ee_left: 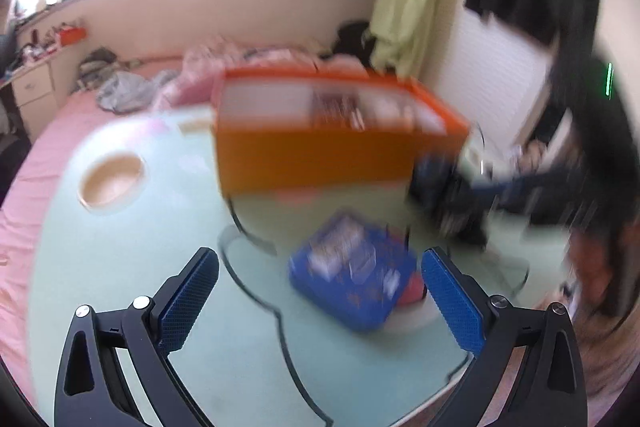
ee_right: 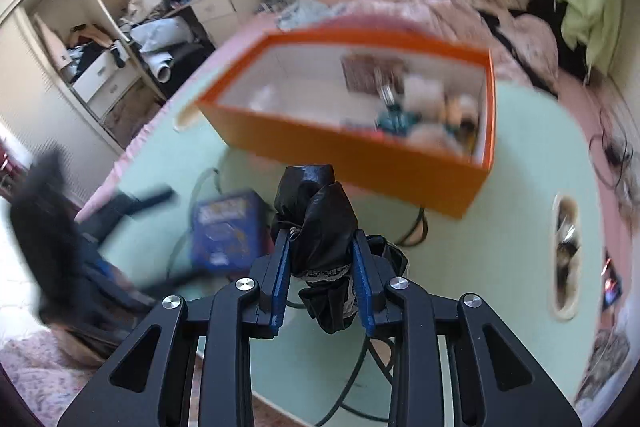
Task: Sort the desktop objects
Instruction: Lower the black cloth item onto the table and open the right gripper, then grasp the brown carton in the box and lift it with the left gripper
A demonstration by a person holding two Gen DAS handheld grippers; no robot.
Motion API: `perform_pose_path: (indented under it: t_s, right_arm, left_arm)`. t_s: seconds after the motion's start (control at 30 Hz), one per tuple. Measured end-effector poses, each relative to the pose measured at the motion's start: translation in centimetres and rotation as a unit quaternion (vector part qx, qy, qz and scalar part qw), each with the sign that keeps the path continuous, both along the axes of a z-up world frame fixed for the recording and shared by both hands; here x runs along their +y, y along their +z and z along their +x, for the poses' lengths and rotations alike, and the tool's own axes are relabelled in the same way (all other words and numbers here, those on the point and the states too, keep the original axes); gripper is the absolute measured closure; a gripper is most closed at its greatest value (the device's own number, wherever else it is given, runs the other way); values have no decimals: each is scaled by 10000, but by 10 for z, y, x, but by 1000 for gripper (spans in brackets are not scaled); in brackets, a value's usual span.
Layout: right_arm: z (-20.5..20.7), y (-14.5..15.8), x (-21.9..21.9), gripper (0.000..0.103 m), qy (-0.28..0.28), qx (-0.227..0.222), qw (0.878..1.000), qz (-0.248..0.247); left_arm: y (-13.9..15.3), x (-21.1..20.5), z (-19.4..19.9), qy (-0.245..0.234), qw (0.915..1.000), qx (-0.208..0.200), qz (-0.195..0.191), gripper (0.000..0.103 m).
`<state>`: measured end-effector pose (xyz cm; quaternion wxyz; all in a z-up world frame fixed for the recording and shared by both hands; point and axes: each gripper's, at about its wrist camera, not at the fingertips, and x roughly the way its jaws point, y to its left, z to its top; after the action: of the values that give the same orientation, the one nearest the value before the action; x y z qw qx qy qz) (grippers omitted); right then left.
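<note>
Pale green tabletop point(ee_right: 520, 187): the orange box point(ee_right: 360, 155) already holds several items. Right gripper point(ee_right: 322, 259) pinches a black bundle point(ee_right: 320, 227) short of the box — not yet deposited. Left gripper point(ee_left: 320, 299) stands spread and empty above the blue packet point(ee_left: 352, 279), still unsorted on the table.

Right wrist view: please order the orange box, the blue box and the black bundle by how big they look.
1. orange box, clearly largest.
2-3. blue box and black bundle look alike; the bundle sits nearer the camera, so unranked.
</note>
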<state>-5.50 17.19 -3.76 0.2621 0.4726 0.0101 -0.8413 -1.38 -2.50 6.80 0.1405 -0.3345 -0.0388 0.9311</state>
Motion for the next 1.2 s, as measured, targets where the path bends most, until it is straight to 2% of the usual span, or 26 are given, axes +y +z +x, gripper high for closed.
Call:
perform_pose_path:
  t_s: [0.03, 0.1, 0.13, 0.17, 0.23, 0.3, 0.4, 0.47, 0.53, 0.6, 0.63, 0.7, 0.73, 0.77, 0.8, 0.9, 1.0, 1.13, 1.2]
  right_arm:
    - [3, -1, 1, 68, -55, 153, 9998, -61]
    - [11, 4, 3, 51, -198, 622, 9975, -274]
    - [17, 9, 5, 32, -304, 849, 9952, -374]
    - [23, 13, 8, 21, -412, 1058, 9924, -466]
    - [38, 22, 15, 20, -676, 1544, 9836, -635]
    - [52, 29, 20, 20, -804, 1762, 9786, -690]
    - [59, 28, 33, 20, -864, 1710, 9776, -873]
    - [60, 25, 42, 20, -875, 1548, 9789, -1009]
    - [59, 21, 48, 20, -912, 1432, 9798, -1062]
    - [59, 18, 55, 20, -979, 1386, 9793, -1104]
    - [58, 16, 58, 20, -996, 1358, 9791, -1144]
    - [57, 11, 62, 20, -981, 1312, 9790, -1216]
    - [58, 10, 63, 20, -975, 1299, 9788, -1246]
    - [59, 9, 64, 20, -975, 1309, 9784, -1266]
    - [60, 9, 65, 20, -983, 1332, 9778, -1286]
    - [62, 7, 68, 20, -1015, 1344, 9761, -1373]
    - [61, 6, 70, 20, -1024, 1326, 9755, -1424]
    - [59, 5, 69, 20, -1029, 1313, 9771, -1323]
    - [57, 3, 68, 20, -1043, 1279, 9777, -1296]
  left_arm:
    - [14, -1, -6, 53, 10000, 49, 24, 2]
    - [37, 3, -25, 23, 10000, -42, 18, 2]
    - [45, 9, -40, -35, 9997, -222, -21, 2]
    - [50, 17, -58, -88, 9989, -447, -84, 2]
    - [50, 34, -91, -145, 9959, -862, -222, 2]
    - [46, 51, -127, -176, 9916, -1246, -300, 2]
    - [31, 81, -173, -121, 9846, -1681, -461, 3]
    - [13, 98, -192, 11, 9789, -1913, -714, 9]
    - [-2, 107, -206, 148, 9744, -2088, -818, 10]
    - [-13, 109, -218, 364, 9721, -2201, -731, 10]
    - [-15, 106, -221, 494, 9734, -2178, -514, 10]
    - [-19, 99, -225, 739, 9716, -2232, -272, 16]
    - [-22, 98, -226, 754, 9705, -2278, -219, 27]
    - [-26, 97, -227, 694, 9689, -2370, -173, 43]
    - [-30, 98, -229, 616, 9666, -2483, -151, 42]
    - [-27, 94, -228, 643, 9689, -2385, -132, 45]
    - [-12, 86, -218, 440, 9755, -2147, 200, 47]
    - [36, 72, -173, 61, 9908, -1294, 397, 47]
    - [54, 58, -142, -89, 9946, -932, 454, 47]
